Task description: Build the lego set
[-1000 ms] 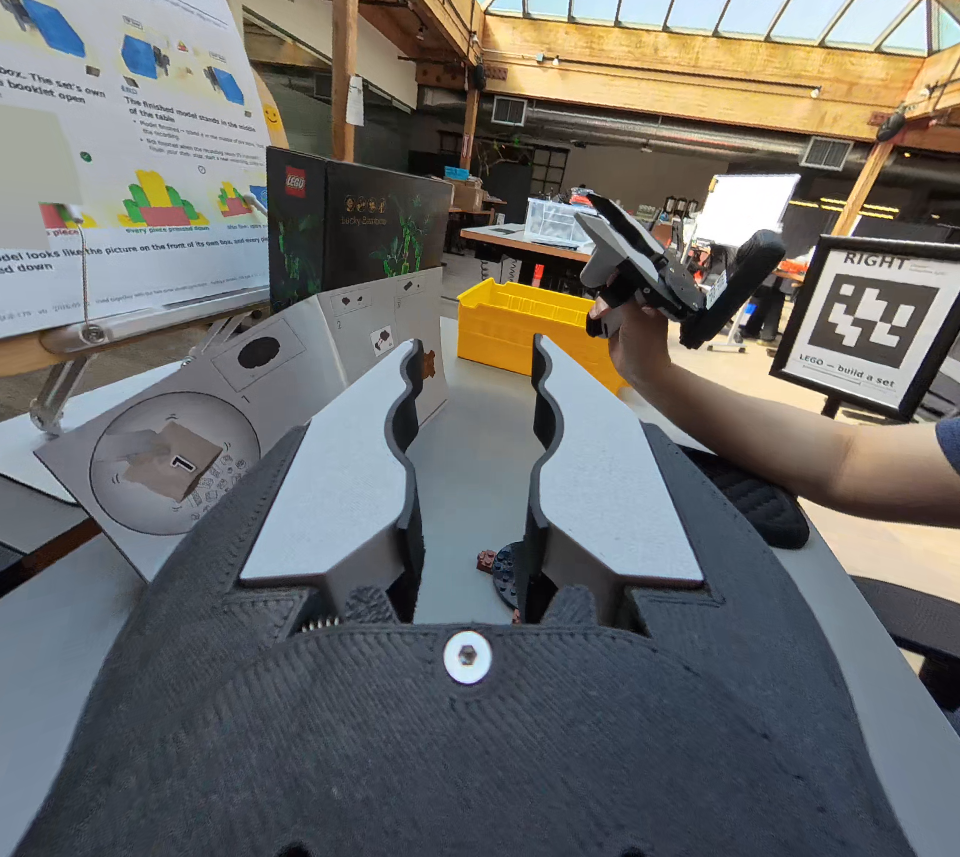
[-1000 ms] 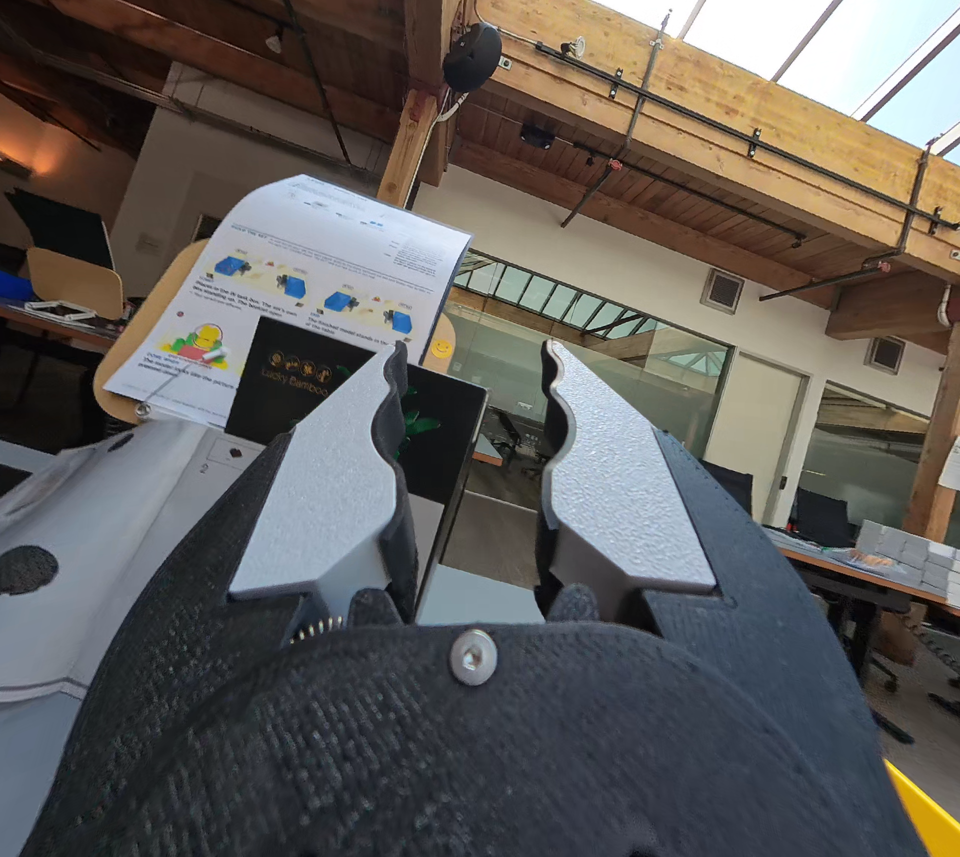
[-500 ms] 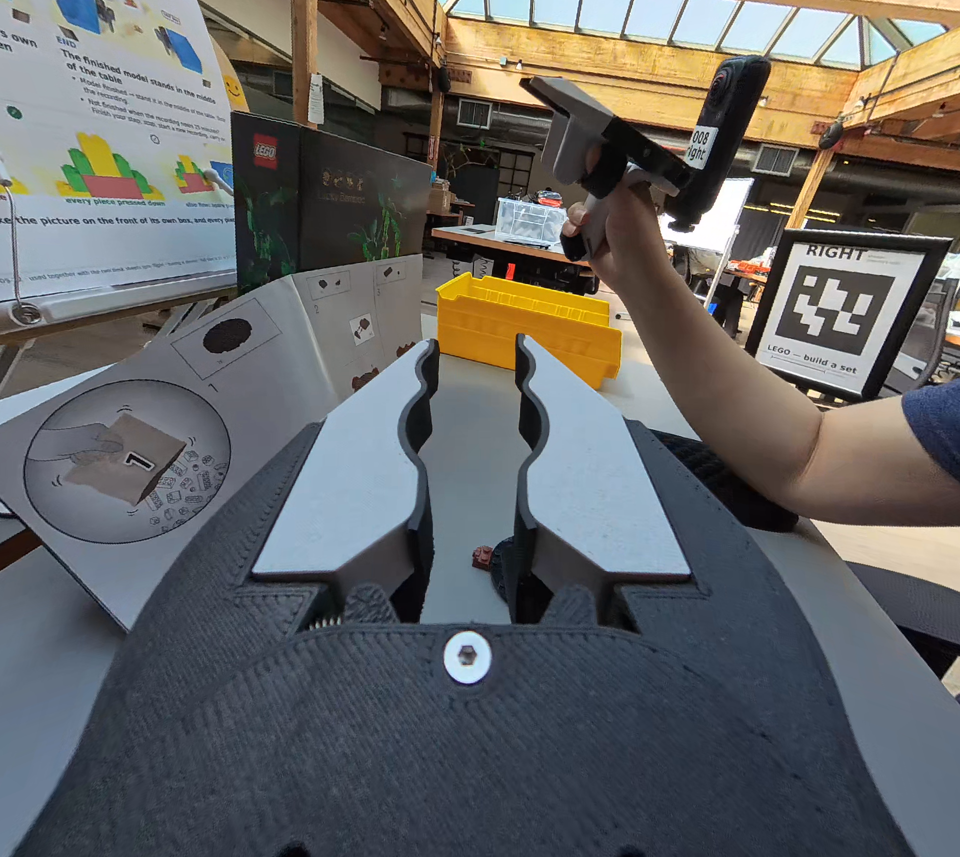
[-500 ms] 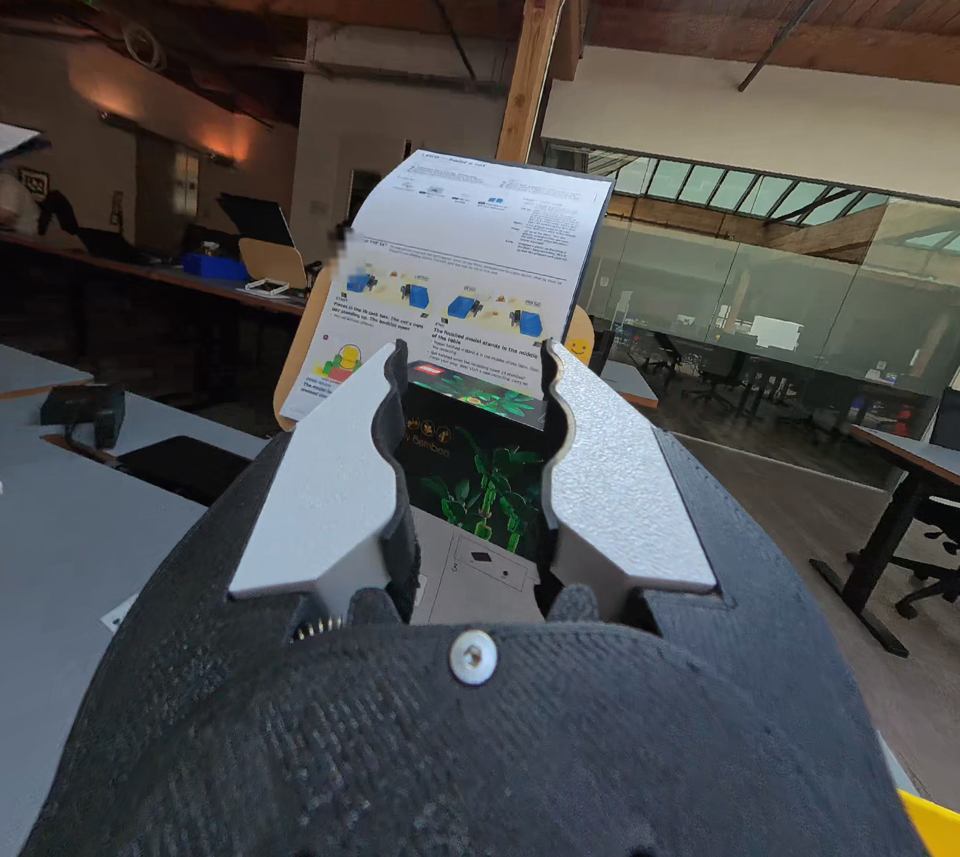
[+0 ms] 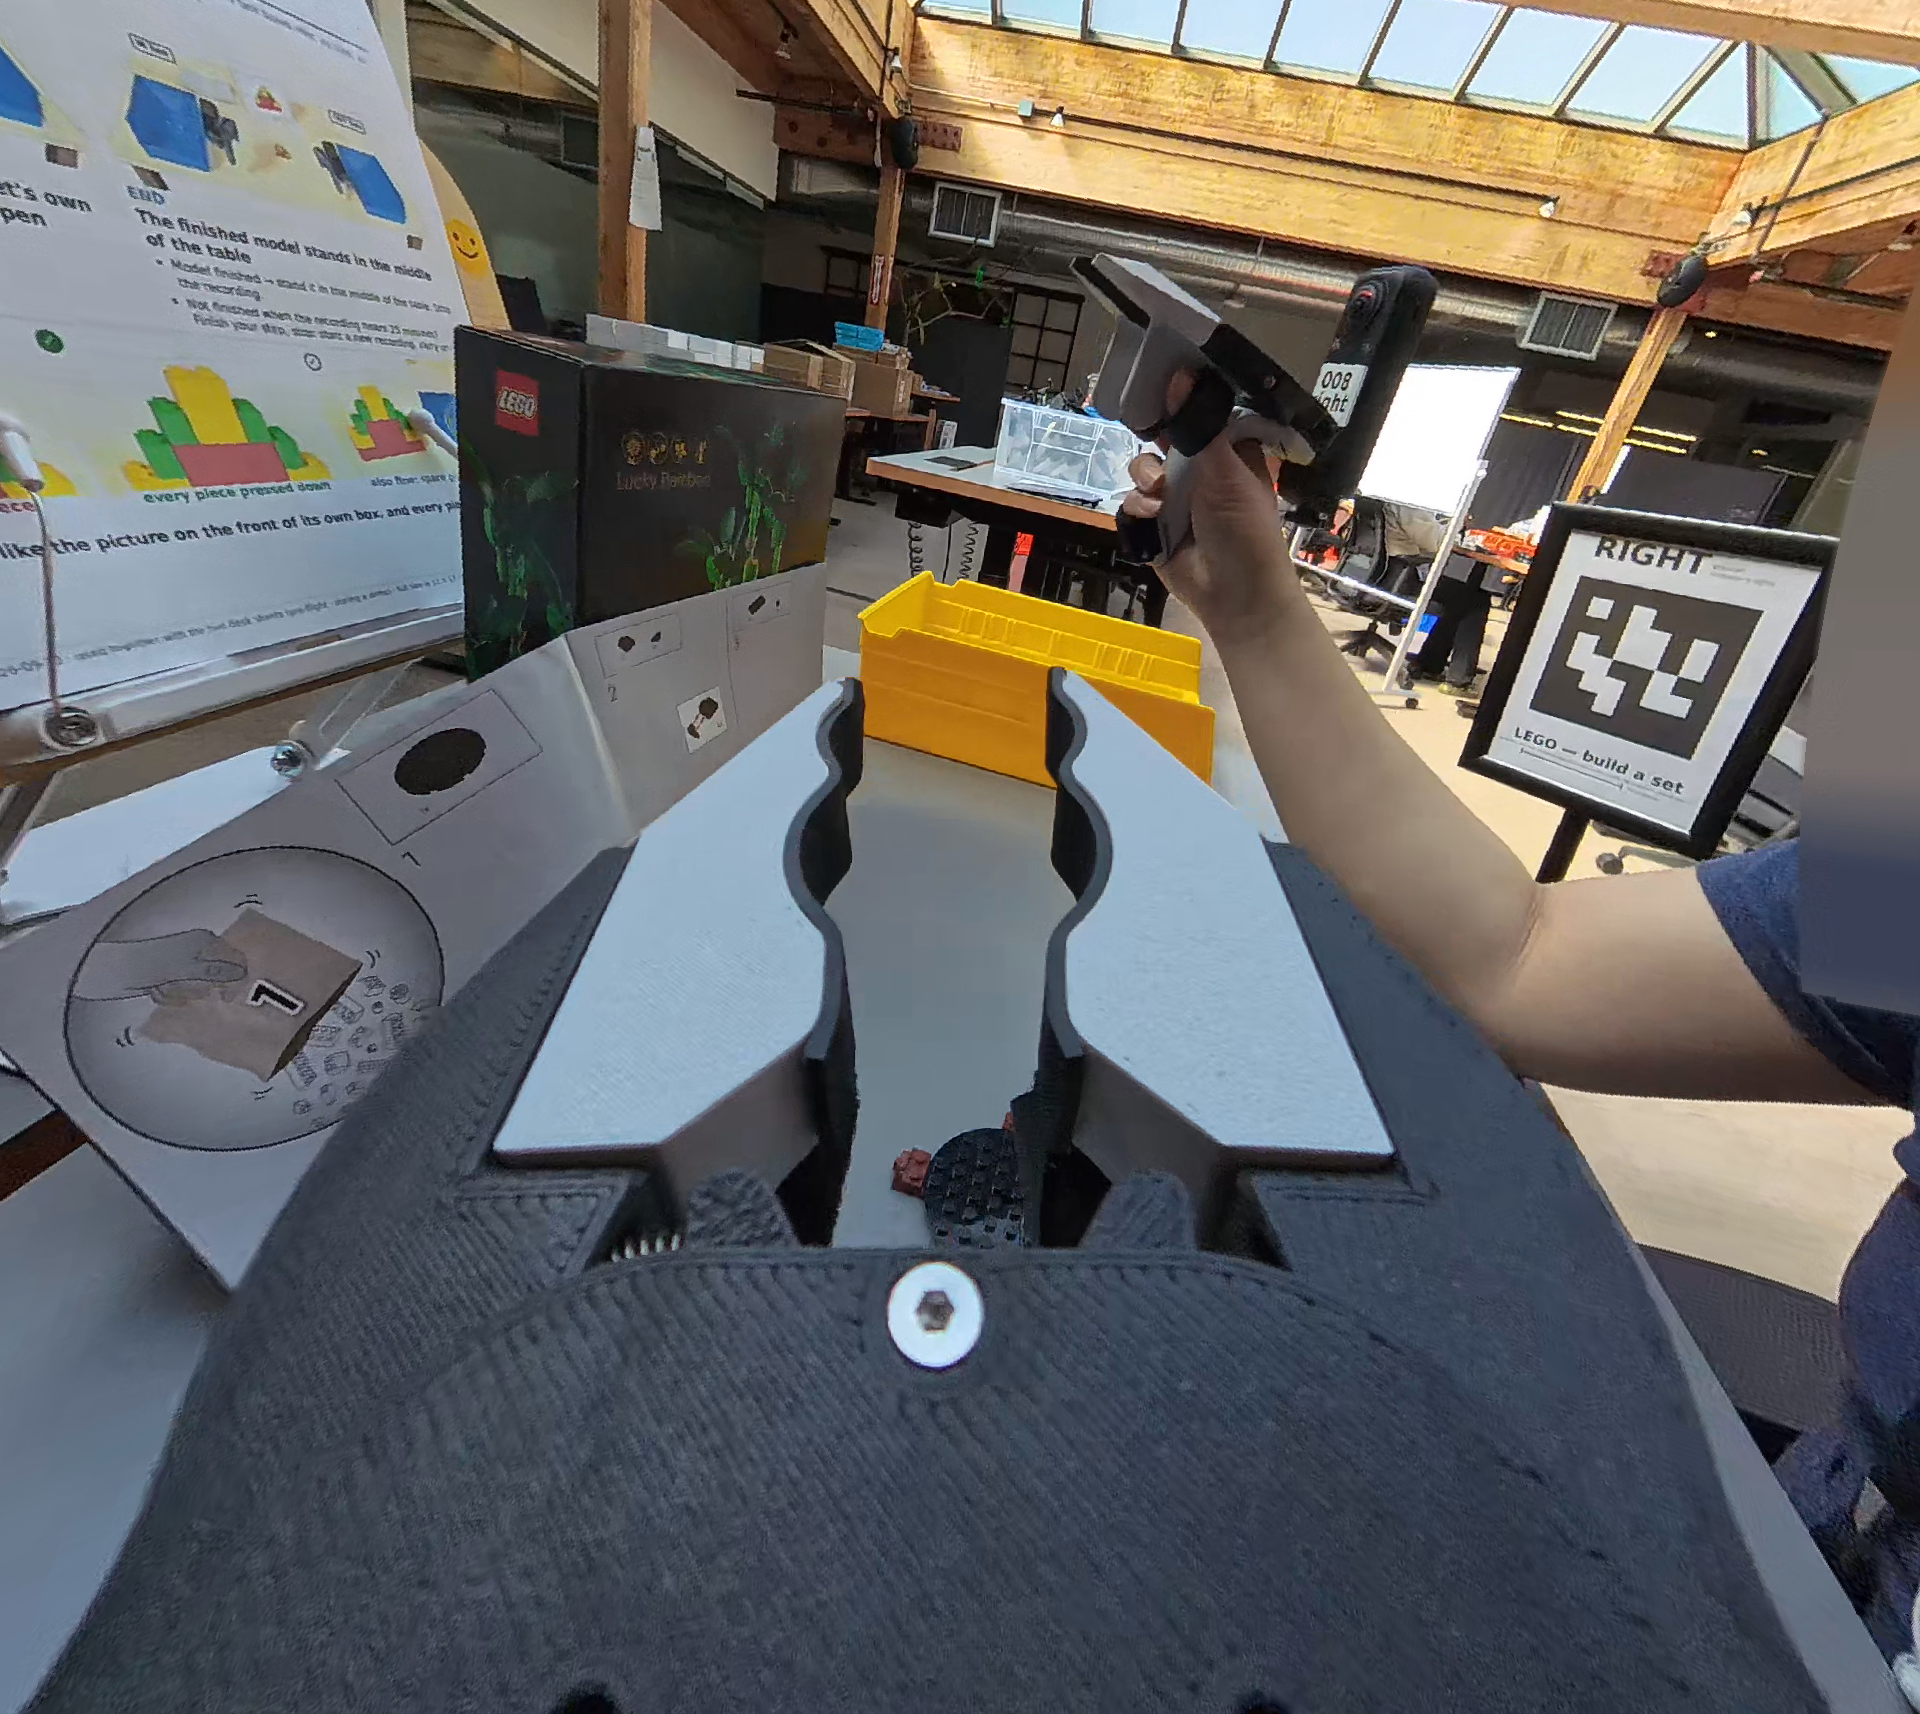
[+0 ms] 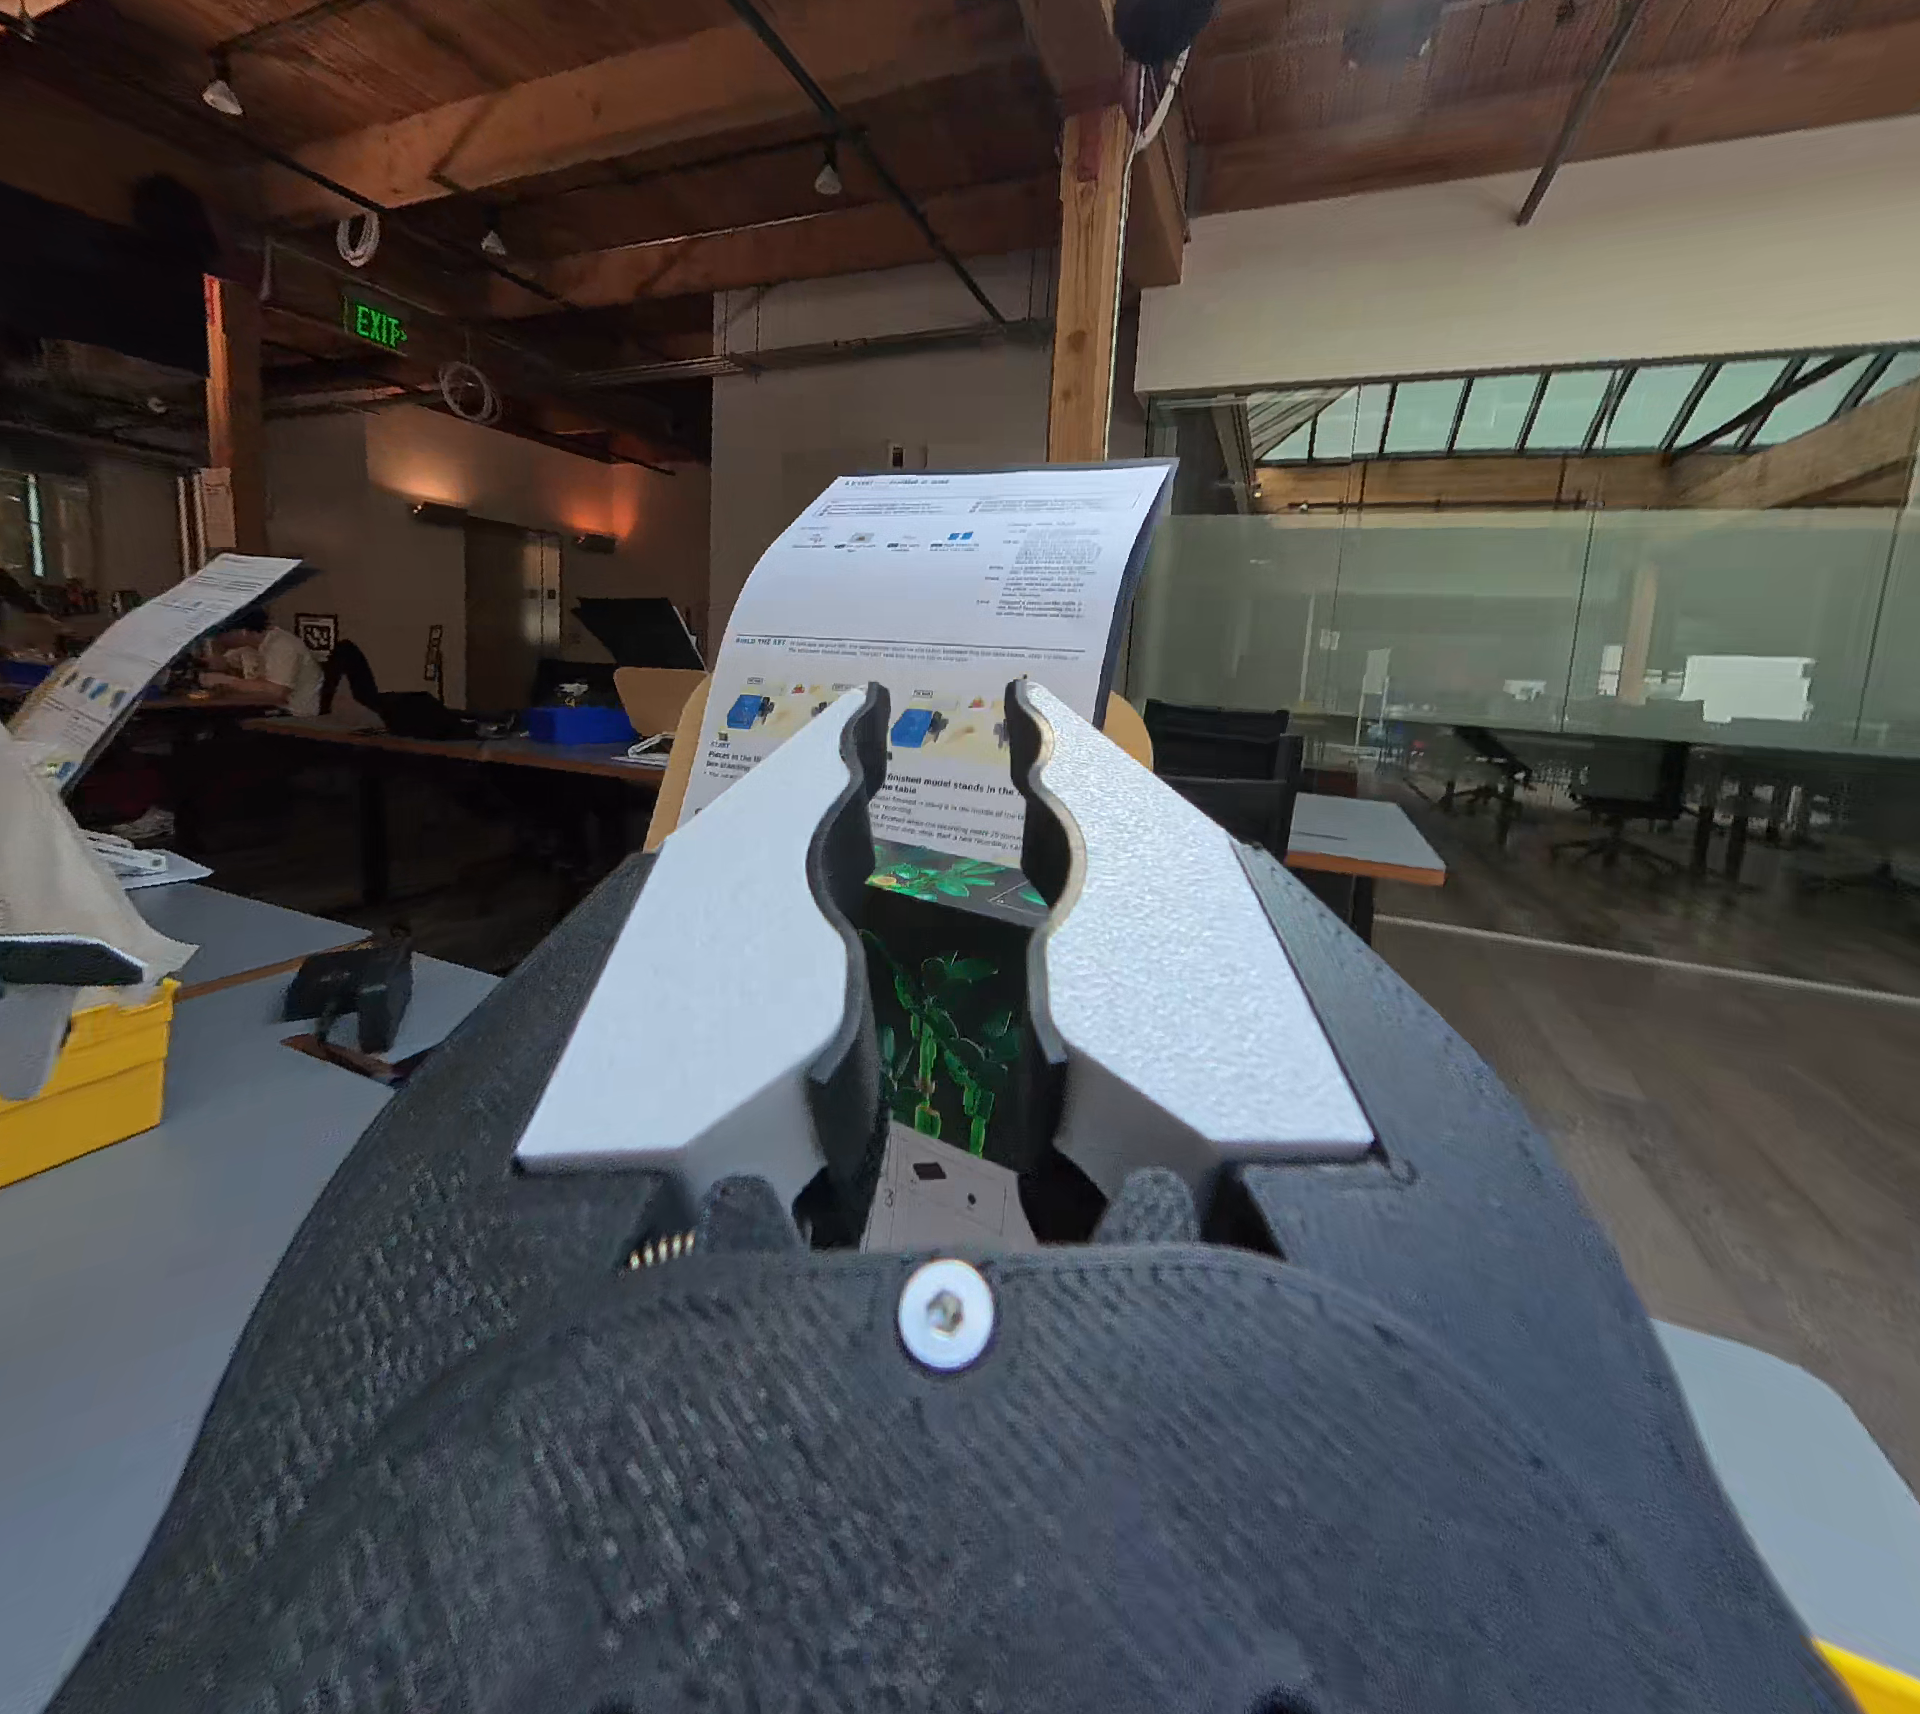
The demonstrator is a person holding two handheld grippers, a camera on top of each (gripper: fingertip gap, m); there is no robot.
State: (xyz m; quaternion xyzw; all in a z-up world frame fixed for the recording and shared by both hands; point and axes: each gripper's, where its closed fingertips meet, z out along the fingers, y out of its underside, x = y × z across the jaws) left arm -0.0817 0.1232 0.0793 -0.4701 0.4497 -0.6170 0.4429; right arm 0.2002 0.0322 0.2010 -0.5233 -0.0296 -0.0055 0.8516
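Note:
My left gripper [image 5: 951, 708] is open and empty, low over the grey table [image 5: 935, 916]. A black round Lego plate [image 5: 971, 1186] and a small brown piece [image 5: 912, 1171] lie on the table near the base of its fingers. The open instruction booklet [image 5: 312, 885] leans at the left in front of the black Lego box [image 5: 644, 480]. A hand holds my right gripper [image 5: 1117, 293] up in the air above the yellow bin [image 5: 1029, 667]. In its own view the right gripper [image 6: 948, 708] is empty with a narrow gap, pointing at the box [image 6: 935, 1020] and booklet [image 6: 935, 1186].
A printed sheet on a stand [image 5: 187, 262] rises behind the booklet; it also shows in the right wrist view [image 6: 935, 604]. A framed marker sign [image 5: 1652, 667] stands at the right. The person's forearm [image 5: 1382, 833] crosses the right side. A black object [image 6: 353, 989] lies on the table at the left. There is about 30 cm between the tips of the two grippers. To the small brown piece [image 5: 912, 1171]: left tips about 25 cm, right tips about 40 cm.
My right gripper rose, tilted down from the ceiling and turned left, still facing the sheet and box, and its jaws narrowed. My left gripper stayed nearly still; its gap changed only slightly.

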